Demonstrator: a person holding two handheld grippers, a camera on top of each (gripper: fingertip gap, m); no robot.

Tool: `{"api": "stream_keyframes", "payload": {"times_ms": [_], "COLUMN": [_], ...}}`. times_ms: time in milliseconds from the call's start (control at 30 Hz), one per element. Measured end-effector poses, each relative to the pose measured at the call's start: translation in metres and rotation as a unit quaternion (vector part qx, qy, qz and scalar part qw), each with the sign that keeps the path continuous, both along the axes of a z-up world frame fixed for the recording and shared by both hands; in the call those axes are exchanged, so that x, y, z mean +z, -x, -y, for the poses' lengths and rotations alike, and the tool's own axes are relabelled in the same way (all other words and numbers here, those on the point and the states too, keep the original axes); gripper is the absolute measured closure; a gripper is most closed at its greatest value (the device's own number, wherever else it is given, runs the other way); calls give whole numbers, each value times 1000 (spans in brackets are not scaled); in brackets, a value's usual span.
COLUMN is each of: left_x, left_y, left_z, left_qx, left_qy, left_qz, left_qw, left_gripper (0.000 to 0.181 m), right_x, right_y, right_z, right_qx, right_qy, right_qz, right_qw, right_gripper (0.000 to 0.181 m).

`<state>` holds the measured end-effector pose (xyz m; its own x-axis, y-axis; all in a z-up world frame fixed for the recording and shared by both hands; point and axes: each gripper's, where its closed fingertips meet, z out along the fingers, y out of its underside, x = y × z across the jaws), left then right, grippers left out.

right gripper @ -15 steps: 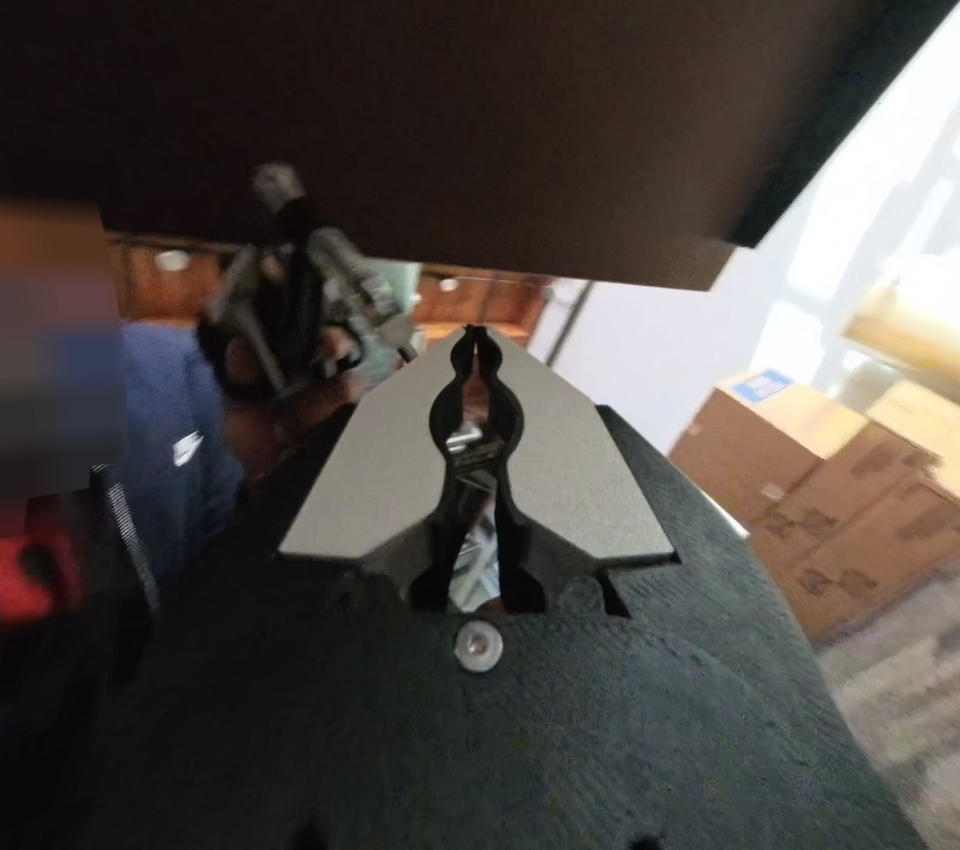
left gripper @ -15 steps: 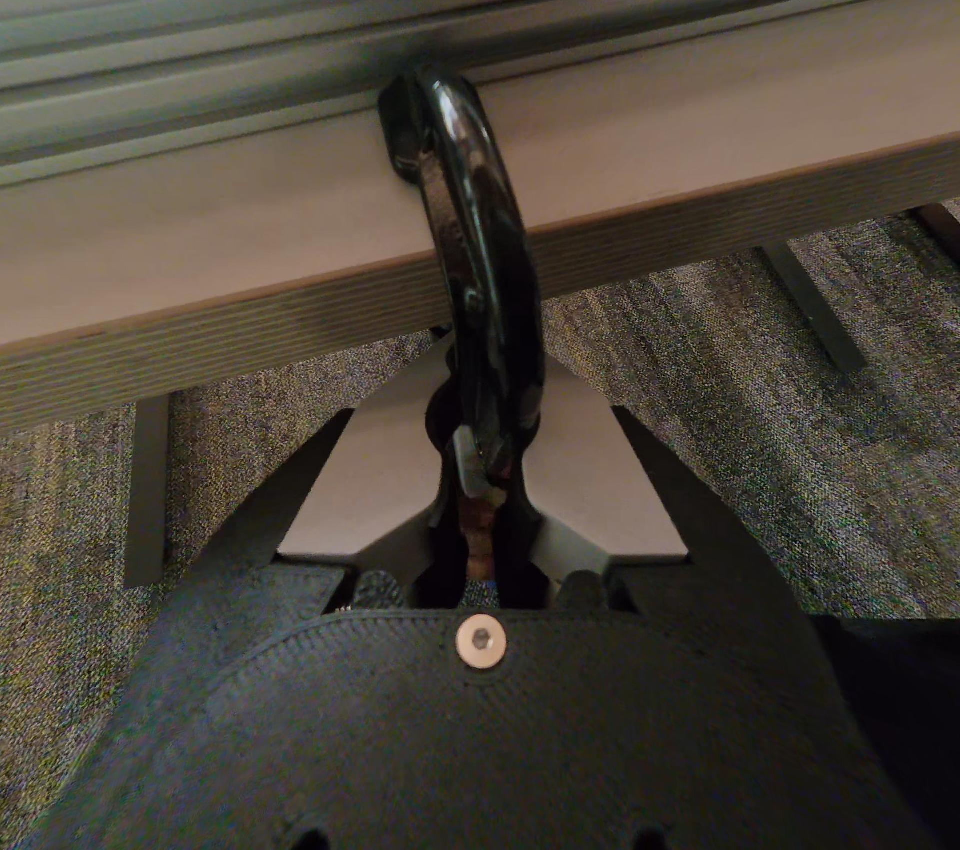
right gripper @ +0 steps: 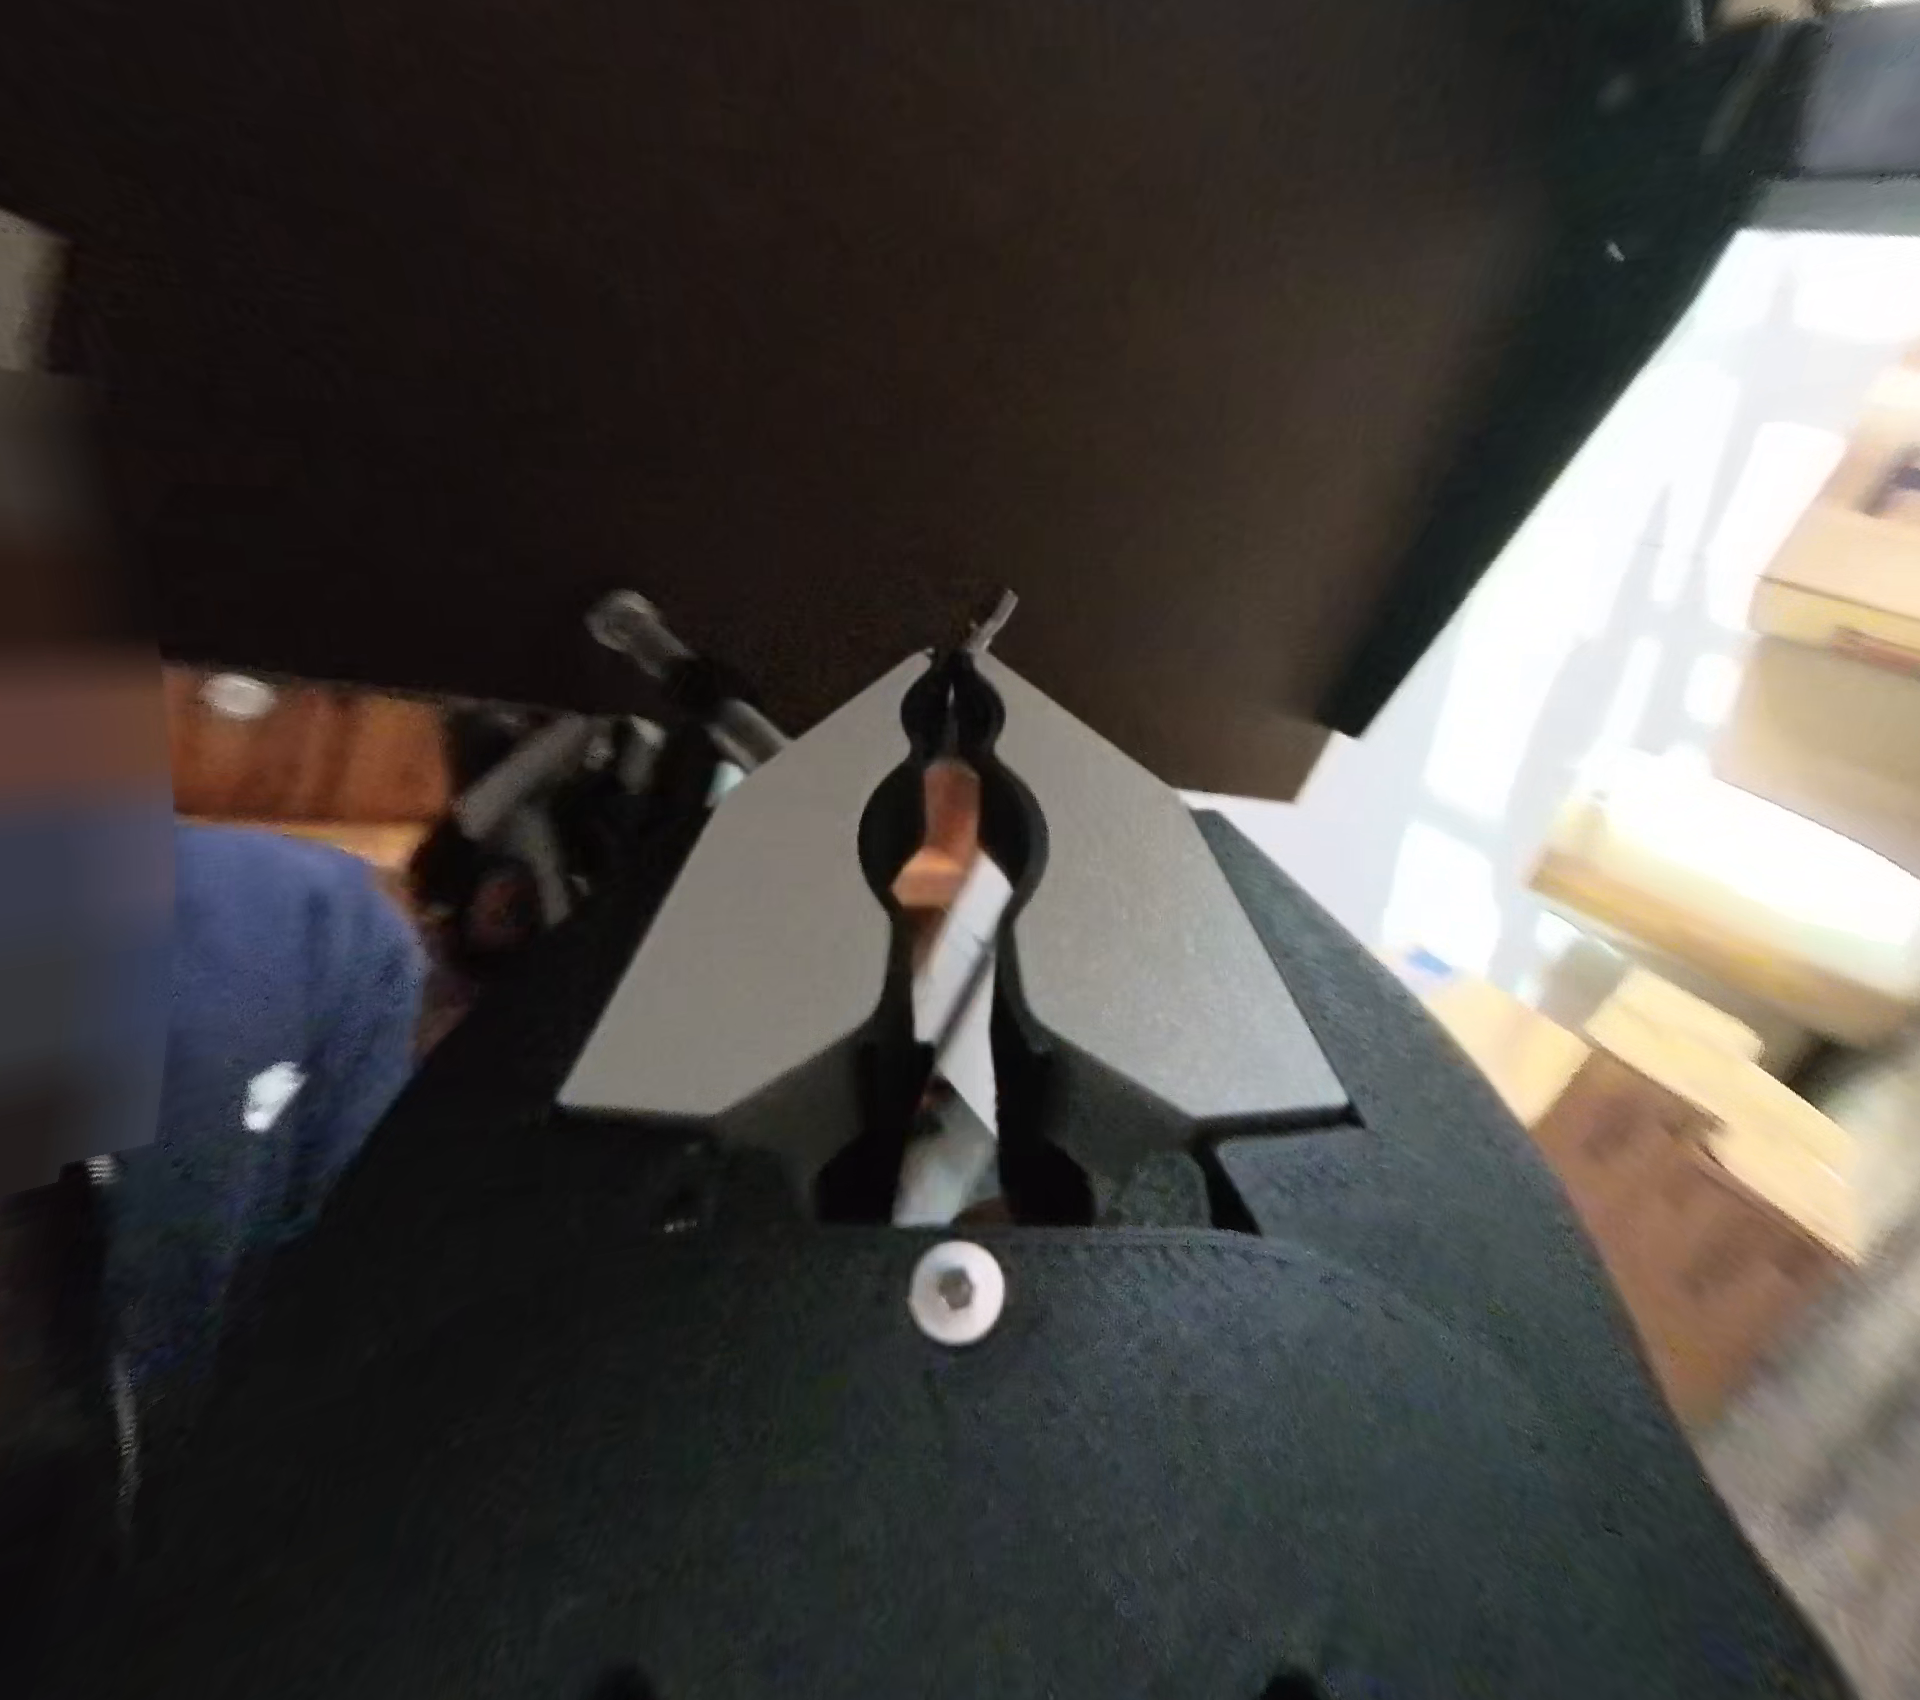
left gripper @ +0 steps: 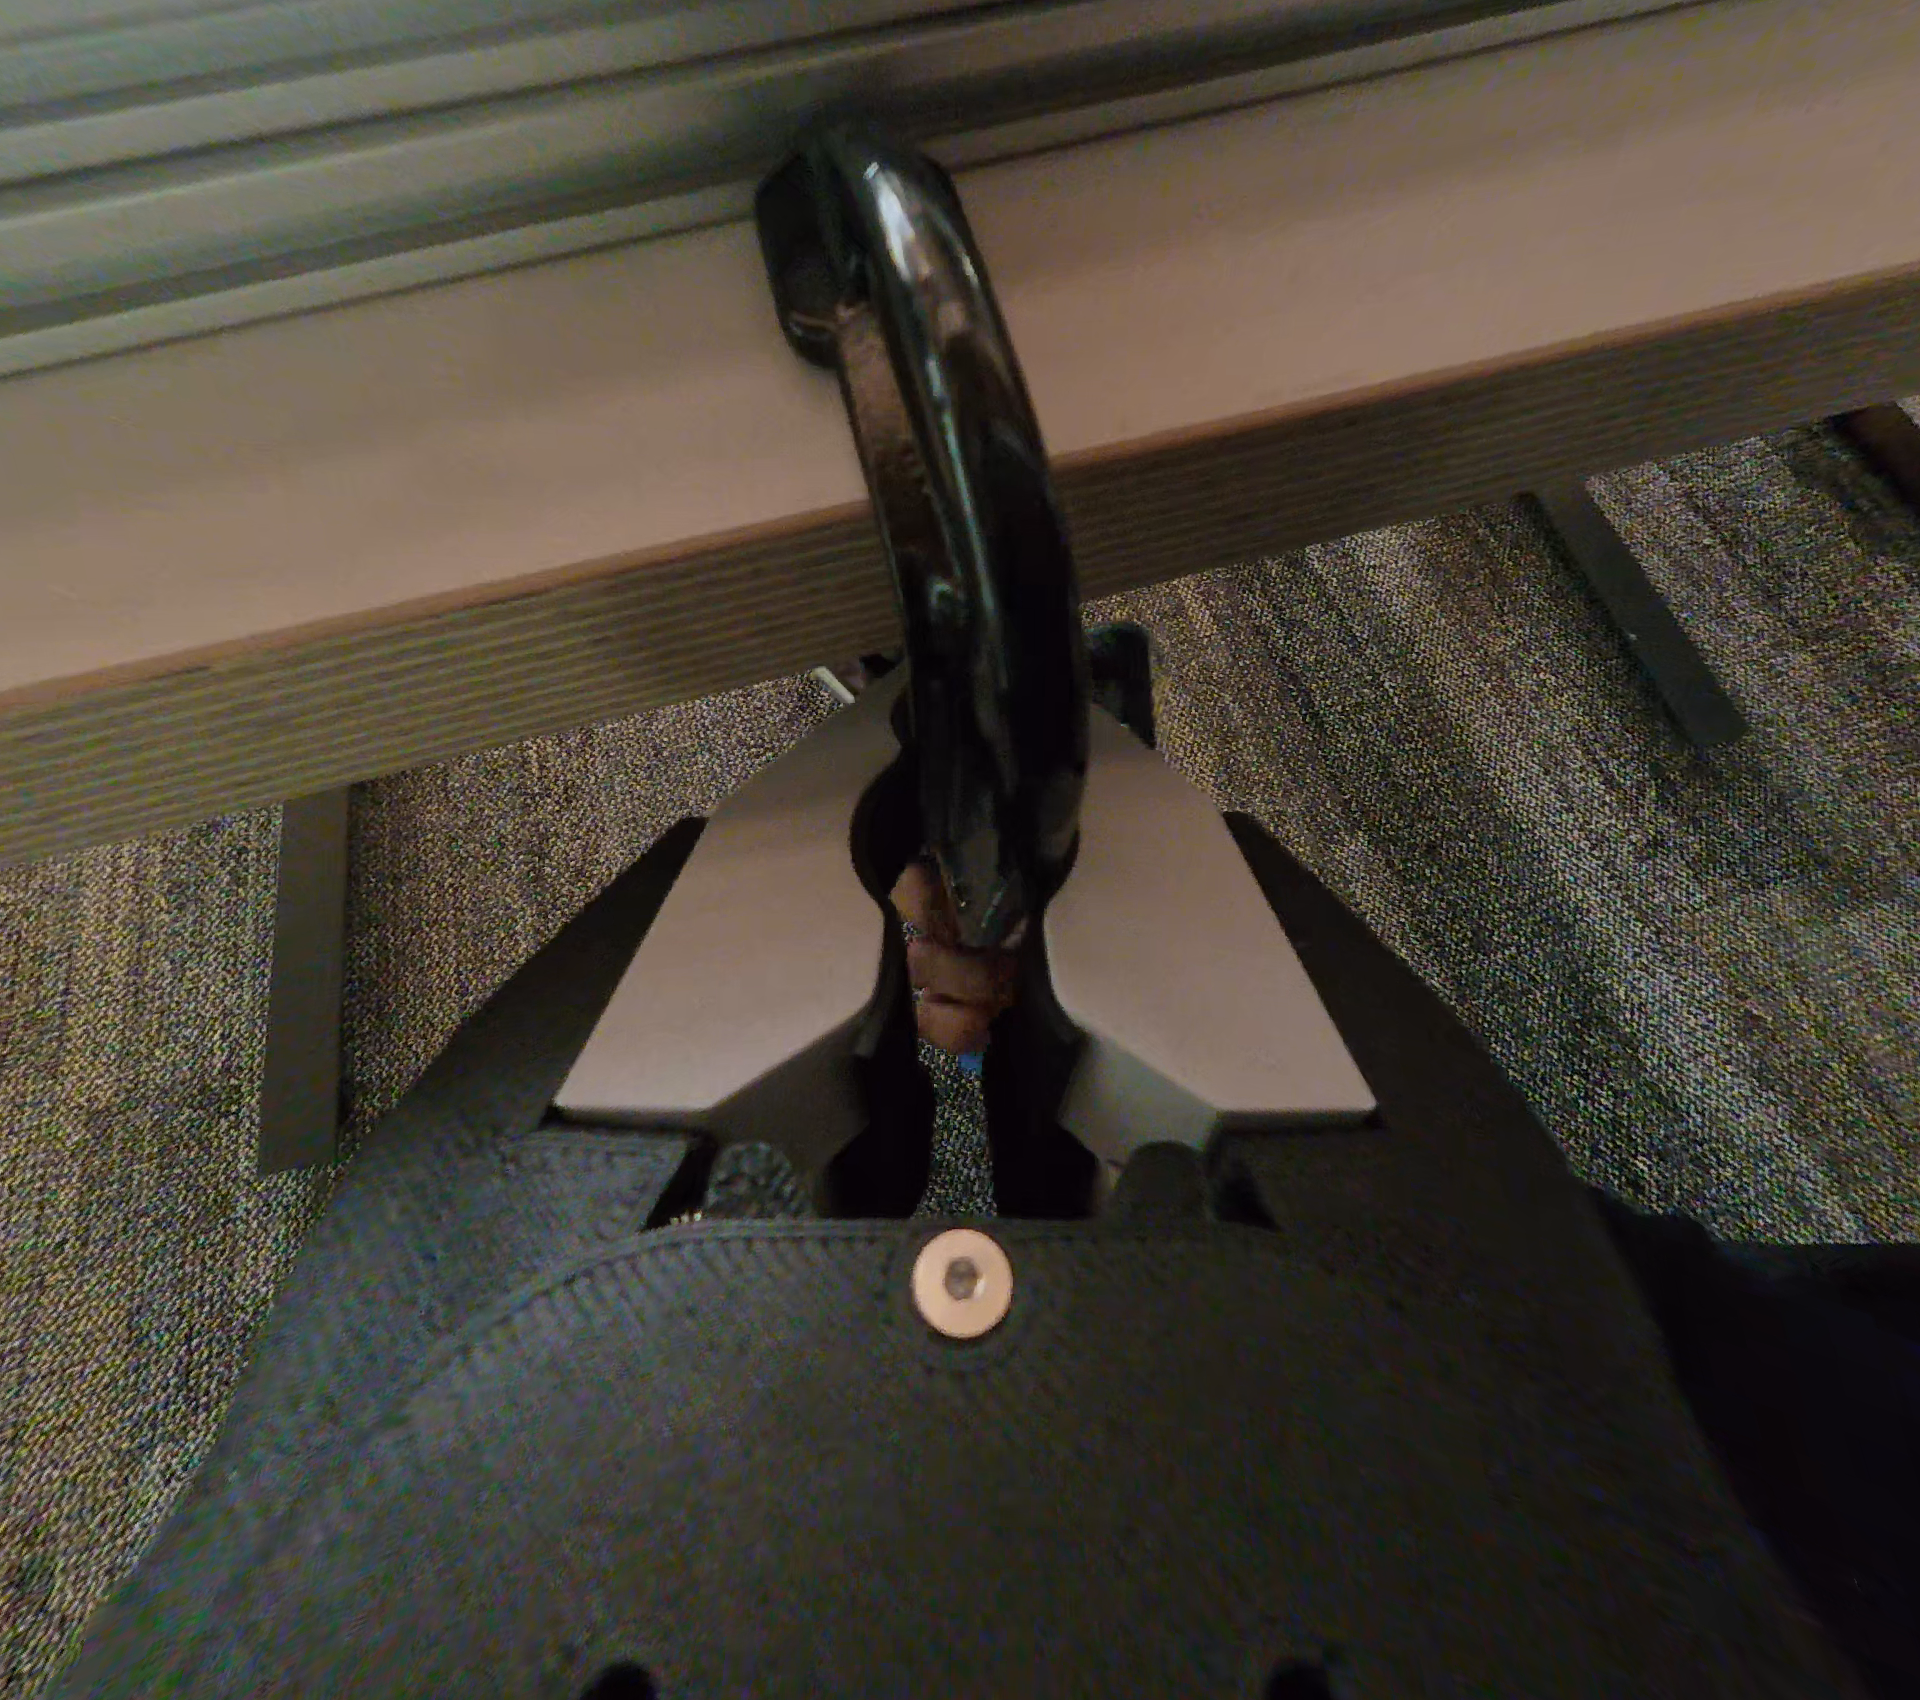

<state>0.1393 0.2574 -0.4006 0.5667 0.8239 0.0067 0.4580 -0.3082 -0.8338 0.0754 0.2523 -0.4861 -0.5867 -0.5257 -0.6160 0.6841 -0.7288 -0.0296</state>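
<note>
shifted under the tabletop [right gripper: 831, 196], right gripper [right gripper: 961, 674] pinches something small; left gripper [left gripper: 971, 819] clamps the black hook [left gripper: 935, 424].

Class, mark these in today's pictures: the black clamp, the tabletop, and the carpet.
black clamp [left gripper: 961, 528]: left wrist view, middle of its glossy curved frame.
tabletop [left gripper: 416, 445]: left wrist view, bare top near the edge.
carpet [left gripper: 1455, 767]: left wrist view, grey patch under table.

The lower end of the glossy black clamp [left gripper: 966, 570] disappears between the left gripper [left gripper: 971, 819] fingers, and its foot under the table edge [left gripper: 520, 663] is hidden. Ahead of the right gripper [right gripper: 956, 674] a thin sliver [right gripper: 992, 616] at its tips is too small to identify. The metal object [right gripper: 623, 725] to its left and the boxes [right gripper: 1714, 819] to its right are blurred.
</note>
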Motion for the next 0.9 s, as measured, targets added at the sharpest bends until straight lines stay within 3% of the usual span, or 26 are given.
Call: {"api": "stream_keyframes", "payload": {"times_ms": [100,200,333,533,700,900], "left_x": [0,0,0,0,0,0], "left_y": [0,0,0,0,0,-1], "left_z": [0,0,0,-1,-1,-1], "left_qx": [0,0,0,0,0,-1], "left_qy": [0,1,1,-4,-3,-3], "left_qz": [0,-1,-1,1,2,2], "left_qw": [1000,1000,1000,1000,1000,1000], "left_gripper": [164,164,165,164,164,164], "right_x": [-2,10,29,28,14,-24], "right_y": [-5,-31,-53,-57,-25,20], "right_z": [34,51,23,-10,-24,16], "right_qx": [35,71,64,31,-24,-31], "right_qy": [-61,-66,26,48,41,-47], "right_qz": [-3,-65,-121,-141,-66,69], "right_qw": [998,993,990,988,997,996], "right_gripper": [180,180,181,181,181,181]}}
